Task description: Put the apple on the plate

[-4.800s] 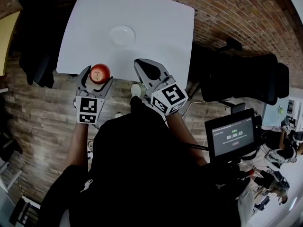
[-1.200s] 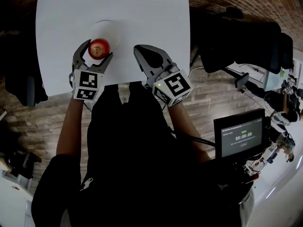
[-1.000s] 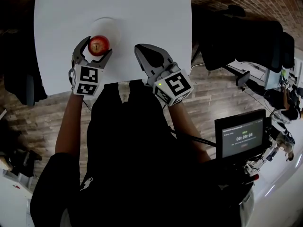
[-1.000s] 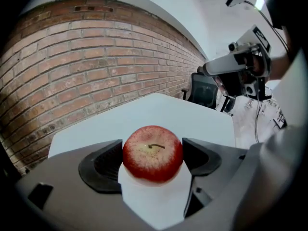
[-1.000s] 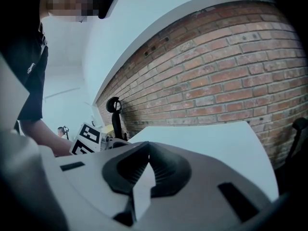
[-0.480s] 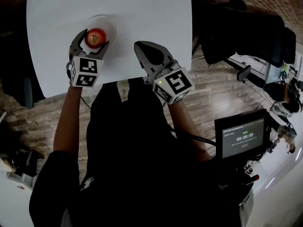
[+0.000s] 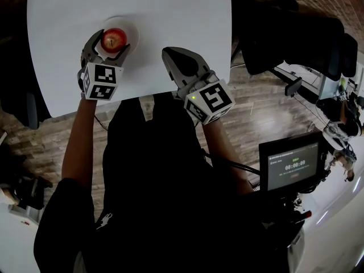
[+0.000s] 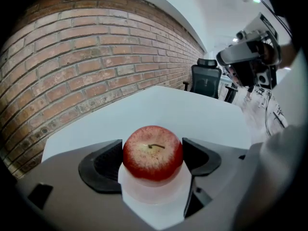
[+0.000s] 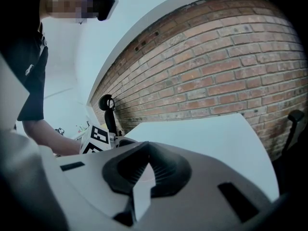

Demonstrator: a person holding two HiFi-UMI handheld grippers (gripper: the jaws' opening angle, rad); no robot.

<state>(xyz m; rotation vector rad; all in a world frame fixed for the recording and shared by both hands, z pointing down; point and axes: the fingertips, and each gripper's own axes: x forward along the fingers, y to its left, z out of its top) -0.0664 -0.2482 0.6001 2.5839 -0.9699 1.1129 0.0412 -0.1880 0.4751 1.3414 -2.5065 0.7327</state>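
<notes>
— What do we see at the left side?

— Our left gripper (image 7: 109,41) is over the far left part of the white table (image 7: 182,10). Its jaws are clamped on the red apple (image 8: 153,153), one dark pad on each side, and the stem points up.

— Where is the apple in relation to the plate?

— It is directly above the small white plate (image 8: 154,198), inside the rim. We cannot tell whether its bottom touches the plate.

— And to the right of it?

— Our right gripper (image 7: 181,58) is near the front edge of the table, well apart from the plate. Its jaws are together, only a thin slit shows between the pads, and they hold nothing.

— Anything more to the right?

— A small screen (image 7: 290,166) is beside us, off the table, over the wooden floor (image 7: 267,112).
</notes>
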